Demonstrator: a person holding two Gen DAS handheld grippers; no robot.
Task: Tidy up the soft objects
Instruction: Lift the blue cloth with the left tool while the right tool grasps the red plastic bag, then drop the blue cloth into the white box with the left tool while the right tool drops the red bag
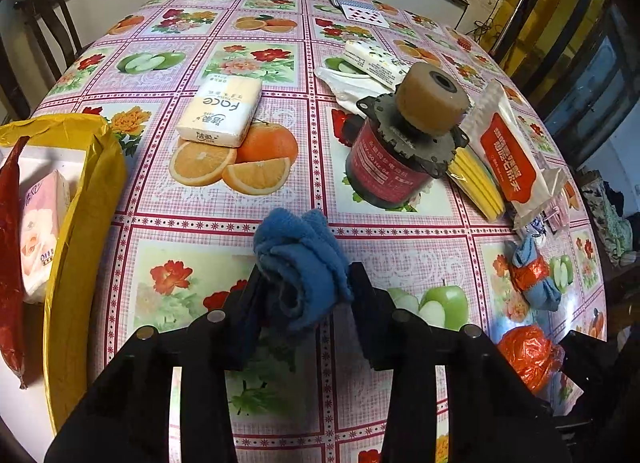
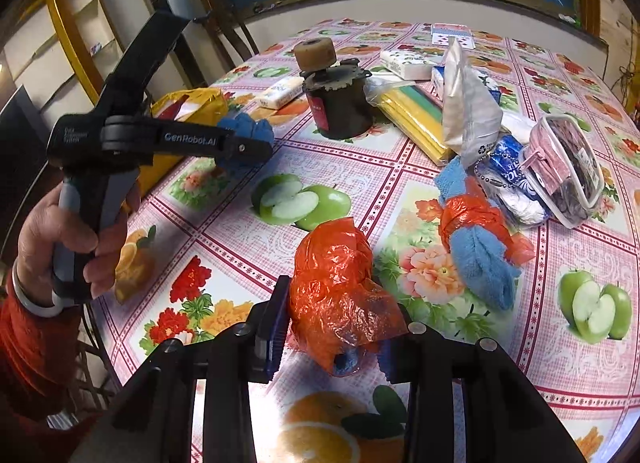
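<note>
Left hand-held gripper (image 1: 304,283) clamps blue towel (image 1: 300,263); only right wrist view shows right hand-held gripper (image 2: 332,327) closed on orange bag bundle (image 2: 340,295).

The right gripper (image 2: 332,337) has its two fingers closed against an orange plastic bag (image 2: 340,295) wrapped round something blue that shows at the bag's near end; ahead and to its right lies a blue towel (image 2: 482,259) bound with orange plastic; far to its left a hand (image 2: 60,239) holds the left gripper (image 2: 256,139), clamped on a rolled blue cloth (image 2: 250,128); beyond stands a dark motor (image 2: 338,99) on the fruit-printed tablecloth (image 2: 400,175).
</note>
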